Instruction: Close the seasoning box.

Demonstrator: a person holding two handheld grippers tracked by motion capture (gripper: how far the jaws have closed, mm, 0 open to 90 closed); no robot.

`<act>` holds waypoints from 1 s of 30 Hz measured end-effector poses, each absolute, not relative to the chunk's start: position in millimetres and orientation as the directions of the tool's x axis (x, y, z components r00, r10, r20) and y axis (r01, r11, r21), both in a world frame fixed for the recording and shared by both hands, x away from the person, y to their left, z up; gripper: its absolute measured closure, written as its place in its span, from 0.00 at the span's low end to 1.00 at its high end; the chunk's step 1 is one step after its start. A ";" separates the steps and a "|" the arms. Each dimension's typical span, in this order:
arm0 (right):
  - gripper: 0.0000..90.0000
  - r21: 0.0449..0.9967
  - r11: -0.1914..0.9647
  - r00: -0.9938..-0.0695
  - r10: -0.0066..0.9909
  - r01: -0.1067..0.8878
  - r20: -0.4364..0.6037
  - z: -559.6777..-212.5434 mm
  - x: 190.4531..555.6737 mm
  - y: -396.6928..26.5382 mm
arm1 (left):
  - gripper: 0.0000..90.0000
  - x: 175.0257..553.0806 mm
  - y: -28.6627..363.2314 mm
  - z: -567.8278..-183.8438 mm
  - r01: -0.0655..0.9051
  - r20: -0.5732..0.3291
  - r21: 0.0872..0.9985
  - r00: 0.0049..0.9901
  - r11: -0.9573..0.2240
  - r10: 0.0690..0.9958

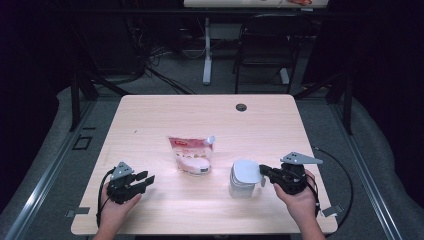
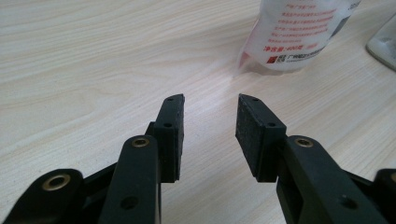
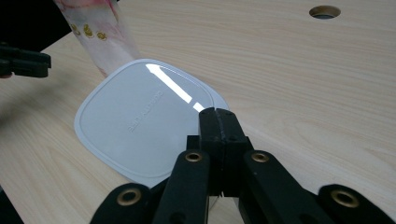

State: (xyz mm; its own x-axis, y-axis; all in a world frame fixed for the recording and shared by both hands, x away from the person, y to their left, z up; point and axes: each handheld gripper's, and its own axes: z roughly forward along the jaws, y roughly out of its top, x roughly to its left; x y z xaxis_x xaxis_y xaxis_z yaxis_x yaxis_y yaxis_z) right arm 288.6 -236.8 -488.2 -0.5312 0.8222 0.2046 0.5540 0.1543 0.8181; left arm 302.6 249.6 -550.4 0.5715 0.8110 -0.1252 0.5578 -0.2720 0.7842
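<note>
A pink and white spouted pouch [image 1: 191, 155] [image 2: 299, 32] [image 3: 98, 32] lies flat at the middle of the wooden table [image 1: 210, 117]. To its right stands a clear container [image 1: 243, 180] topped by a white rounded-square lid [image 3: 140, 121]. My right gripper [image 1: 263, 173] [image 3: 216, 112] is shut, jaws pressed together, with its tips over the lid's right edge; whether they touch it I cannot tell. My left gripper [image 1: 147, 179] [image 2: 210, 100] rests near the front left, open with nothing between its pads, pointing toward the pouch.
A round cable hole [image 1: 241, 107] [image 3: 324, 11] sits near the table's far edge. Beyond the table stand a dark chair [image 1: 262, 45] and a white desk leg [image 1: 207, 50]. Bare wood surrounds the pouch and the container.
</note>
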 end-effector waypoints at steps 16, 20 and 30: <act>1.00 0.796 0.104 -0.495 0.829 0.596 0.262 -496.0 291.7 -244.8 | 0.69 302.0 248.7 -549.8 0.555 -0.111 0.782 0.572 -0.284 0.813; 1.00 0.780 0.079 -0.483 0.822 0.620 0.301 -500.8 294.0 -246.8 | 0.69 301.9 247.5 -550.0 0.552 -0.105 0.782 0.576 -0.290 0.811; 1.00 0.747 0.014 -0.460 0.796 0.665 0.395 -509.0 298.4 -254.3 | 0.69 301.8 248.2 -549.9 0.553 -0.107 0.782 0.573 -0.287 0.812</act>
State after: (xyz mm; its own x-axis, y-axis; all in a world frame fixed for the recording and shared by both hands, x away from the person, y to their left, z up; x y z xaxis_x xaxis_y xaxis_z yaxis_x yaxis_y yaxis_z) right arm 298.4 -254.3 -509.0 -0.4596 0.7956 0.3946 0.6649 0.0136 0.7468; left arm 301.8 248.2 -549.9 0.5732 0.8124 -0.1069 0.5529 -0.2872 0.7821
